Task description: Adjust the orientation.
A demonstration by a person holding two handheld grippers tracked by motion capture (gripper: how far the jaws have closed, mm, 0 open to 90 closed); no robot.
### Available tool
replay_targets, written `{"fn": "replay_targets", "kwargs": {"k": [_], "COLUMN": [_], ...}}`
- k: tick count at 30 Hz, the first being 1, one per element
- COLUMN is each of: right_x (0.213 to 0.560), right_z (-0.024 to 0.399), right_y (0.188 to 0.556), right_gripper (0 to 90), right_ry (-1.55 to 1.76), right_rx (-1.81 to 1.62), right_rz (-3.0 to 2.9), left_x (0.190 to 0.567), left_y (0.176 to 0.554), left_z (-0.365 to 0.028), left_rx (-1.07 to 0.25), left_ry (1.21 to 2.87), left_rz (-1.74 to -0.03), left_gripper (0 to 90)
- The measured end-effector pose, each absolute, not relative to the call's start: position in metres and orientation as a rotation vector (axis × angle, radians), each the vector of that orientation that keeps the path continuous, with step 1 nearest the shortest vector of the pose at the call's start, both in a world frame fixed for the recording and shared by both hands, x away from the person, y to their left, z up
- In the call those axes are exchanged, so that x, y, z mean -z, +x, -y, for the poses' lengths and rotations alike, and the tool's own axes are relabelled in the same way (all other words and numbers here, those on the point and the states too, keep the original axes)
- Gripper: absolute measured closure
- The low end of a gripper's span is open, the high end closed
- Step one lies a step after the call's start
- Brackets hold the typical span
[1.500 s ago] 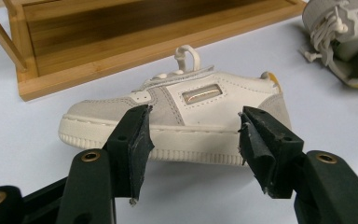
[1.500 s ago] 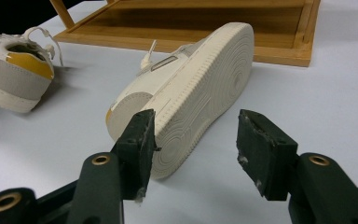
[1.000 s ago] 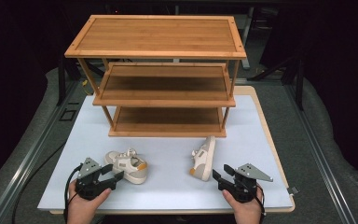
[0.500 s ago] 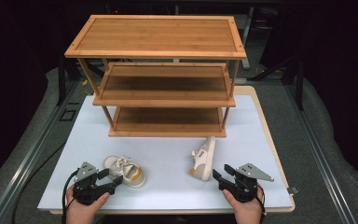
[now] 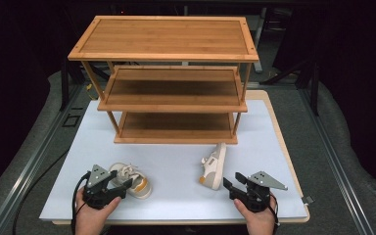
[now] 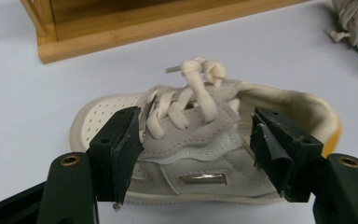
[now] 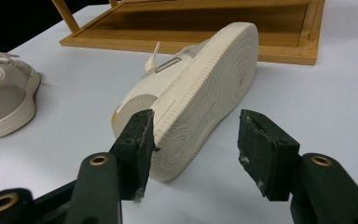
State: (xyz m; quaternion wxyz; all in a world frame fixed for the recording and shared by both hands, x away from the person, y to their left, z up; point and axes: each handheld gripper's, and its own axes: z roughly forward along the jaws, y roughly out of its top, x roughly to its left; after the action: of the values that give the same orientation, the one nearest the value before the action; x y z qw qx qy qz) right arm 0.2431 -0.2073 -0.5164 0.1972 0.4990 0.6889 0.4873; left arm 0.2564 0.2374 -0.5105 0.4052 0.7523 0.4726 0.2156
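Observation:
Two small beige sneakers lie on the white table top [image 5: 176, 169]. The left sneaker [image 5: 136, 182] [image 6: 200, 154] stands upright, laces tied, orange at its heel. My left gripper [image 5: 121, 182] [image 6: 193, 140] is open; its jaws have just been opening and now straddle this shoe's upper without pressing on it. The right sneaker [image 5: 214, 166] [image 7: 200, 79] lies on its side, its ribbed sole turned to my right gripper [image 5: 232, 180] [image 7: 196, 135]. That gripper is open, with the shoe's heel end between its jaws; the left pad sits close to the sole's rim.
A three-tier wooden shoe rack [image 5: 169, 36] stands at the back of the table, all shelves bare; its bottom tier [image 7: 205, 28] lies just beyond the shoes. Dark floor and metal rails surround the table. Both hands rest at the near edge.
My left hand has drawn back a little toward the near edge and its jaws have spread wider around the left sneaker. The right gripper and right sneaker have not moved.

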Motion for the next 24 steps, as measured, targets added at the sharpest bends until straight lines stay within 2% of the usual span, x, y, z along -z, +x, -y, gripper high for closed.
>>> {"fn": "replay_targets", "kwargs": {"k": [4, 7, 9, 10, 12, 24], "right_x": [0.515, 0.515, 0.515, 0.515, 0.515, 0.513], "right_z": [0.209, 0.209, 0.209, 0.209, 0.209, 0.204], "right_y": [0.242, 0.242, 0.242, 0.242, 0.243, 0.241], "right_gripper": [45.6, 45.6, 45.6, 45.6, 45.5, 45.5], "right_ry": [1.393, 1.396, 1.397, 1.397, 1.394, 1.362], "right_rx": [-1.371, -1.373, -1.372, -1.372, -1.372, -1.376], "right_rz": [-1.924, -1.921, -1.923, -1.923, -1.923, -1.914], "left_x": [0.509, 0.510, 0.511, 0.512, 0.516, 0.515], "left_y": [0.256, 0.254, 0.252, 0.251, 0.252, 0.278], "left_z": [-0.247, -0.258, -0.264, -0.266, -0.266, -0.251], "left_rx": [-0.536, -0.528, -0.484, -0.469, -0.421, -0.406], "left_ry": [1.909, 1.915, 1.909, 1.909, 1.909, 1.907], "left_rz": [-1.218, -1.254, -1.278, -1.283, -1.302, -1.288], "left_gripper": [35.4, 40.4, 47.2, 47.2, 55.4, 57.7]}}
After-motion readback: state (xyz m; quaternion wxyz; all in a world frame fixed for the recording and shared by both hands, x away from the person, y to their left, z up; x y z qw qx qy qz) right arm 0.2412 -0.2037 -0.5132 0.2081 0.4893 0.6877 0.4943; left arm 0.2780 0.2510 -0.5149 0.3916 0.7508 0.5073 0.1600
